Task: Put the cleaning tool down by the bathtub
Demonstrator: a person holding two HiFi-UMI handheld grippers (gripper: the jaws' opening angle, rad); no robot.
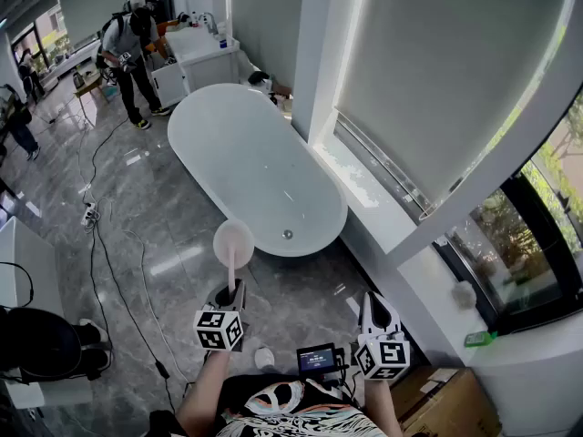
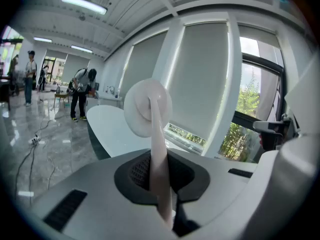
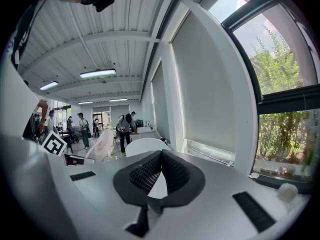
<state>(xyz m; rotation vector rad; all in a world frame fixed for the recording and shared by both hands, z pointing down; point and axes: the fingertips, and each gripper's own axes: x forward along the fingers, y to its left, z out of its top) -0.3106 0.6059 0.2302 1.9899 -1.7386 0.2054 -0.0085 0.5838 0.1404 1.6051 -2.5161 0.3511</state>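
**Holding on, with the set-down not yet made**

Head view: the left gripper is clamped on the lower end of a pale pink, slim-handled plastic cleaning tool. The handle rises from between the jaws and its round disc head stands just past their tips. Further ahead of the jaws lies the white oval freestanding bathtub, on a glossy grey marble-look floor. The tool is up in the air, not yet resting on anything. The right gripper hangs level with the left, well apart from the tool.

Left gripper view: the dark ribbed pads press the thin handle from both sides. The disc sits high in front of the fingertips, with the tub's rim beyond and below it.

Right gripper view: the jaws are closed tip to tip with nothing between them. The tub shows far ahead of them.

What could go wrong, as I judge it:
- **Pivoting in the grip:** the hold is low on a narrow handle and the head is out beyond the tips. The tool could swing in the pads if the gripper tilts quickly.
- **Releasing too high:** if let go above the floor, the light plastic would likely bounce or skid on the polished floor and end up away from the tub.
- **Reaching too far forward:** the disc could knock the tub's rim.
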